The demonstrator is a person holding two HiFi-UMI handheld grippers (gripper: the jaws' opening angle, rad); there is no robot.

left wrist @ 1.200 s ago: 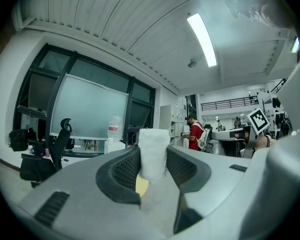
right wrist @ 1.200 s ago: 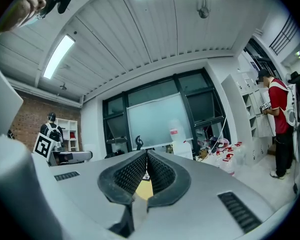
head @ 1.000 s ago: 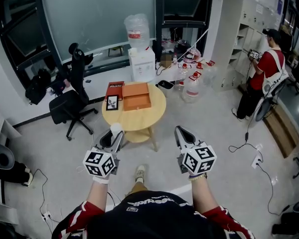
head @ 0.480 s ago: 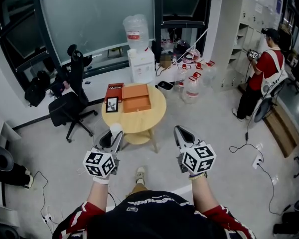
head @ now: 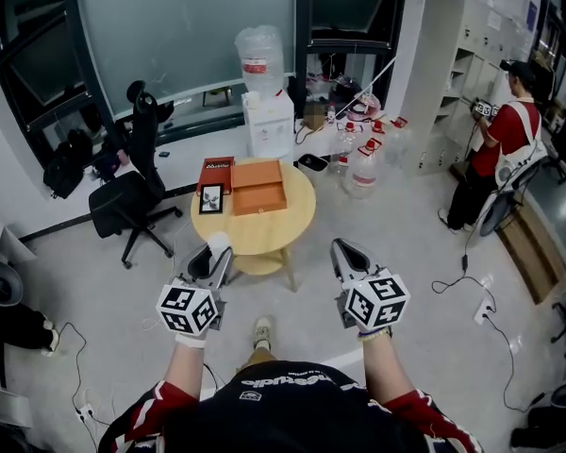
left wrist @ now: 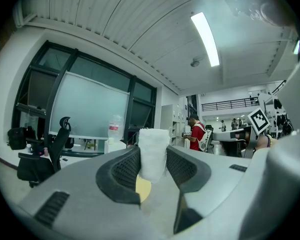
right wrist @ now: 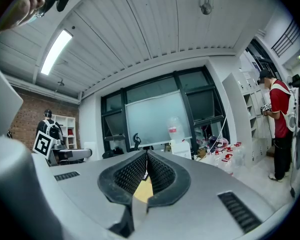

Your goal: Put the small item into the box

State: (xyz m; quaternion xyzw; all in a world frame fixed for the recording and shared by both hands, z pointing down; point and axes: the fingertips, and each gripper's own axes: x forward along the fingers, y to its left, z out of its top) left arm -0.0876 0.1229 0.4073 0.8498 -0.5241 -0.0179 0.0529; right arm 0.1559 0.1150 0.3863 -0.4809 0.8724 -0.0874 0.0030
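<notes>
My left gripper is shut on a small white item, a pale foam-like block that stands upright between the ribbed pads. It shows as a white tip in the head view. My right gripper is shut with nothing in it, its pads meeting at the tips. Both point level toward a round wooden table ahead. On the table lies an open orange box, with a red flat box and a small dark framed card to its left. Both grippers hang short of the table's near edge.
A black office chair stands left of the table. Behind it are a water dispenser and several water jugs. A person in a red top stands at the far right. Cables trail over the floor.
The room has slid a little in the head view, the chair drifting left. Both grippers keep the same pose, and the left still holds the white item.
</notes>
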